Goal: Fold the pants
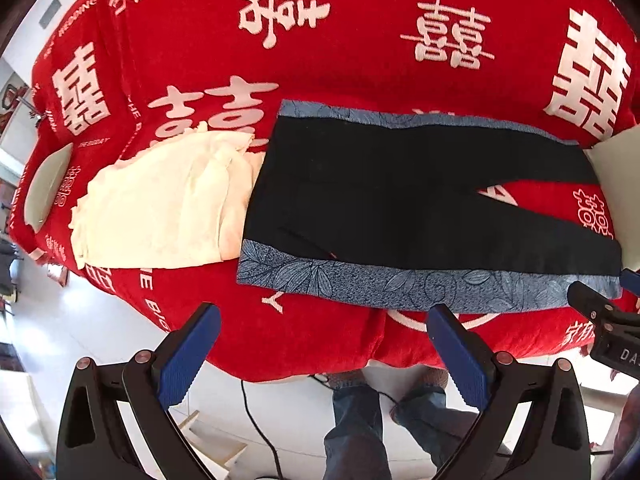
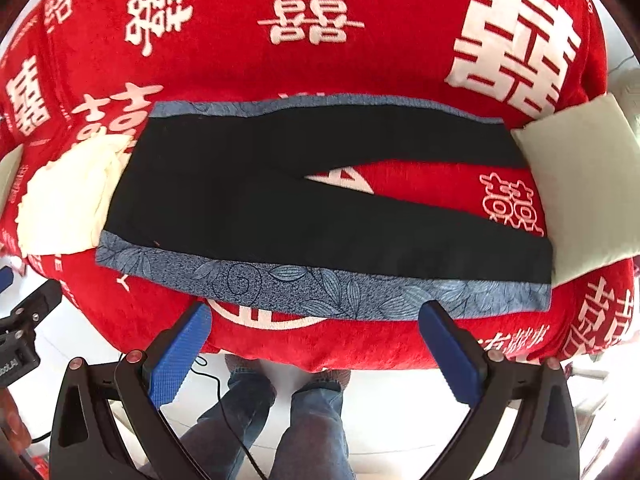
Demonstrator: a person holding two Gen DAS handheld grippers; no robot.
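Black pants [image 1: 380, 200] with blue leaf-print side bands lie flat on the red cloth-covered table [image 1: 360, 40], waist to the left, two legs spread apart to the right. They also show in the right wrist view [image 2: 280, 200]. My left gripper [image 1: 324, 320] is open and empty, just off the near table edge below the pants' near band. My right gripper [image 2: 312, 320] is open and empty, near the same band further right. The right gripper's tip shows in the left wrist view [image 1: 600, 308].
A folded cream garment [image 1: 160, 208] lies left of the pants' waist, touching it. A pale cushion [image 2: 588, 184] sits at the leg ends on the right; another pale pad [image 1: 48, 184] is at far left. The person's legs [image 2: 280, 420] and a cable [image 1: 256, 432] are below the table edge.
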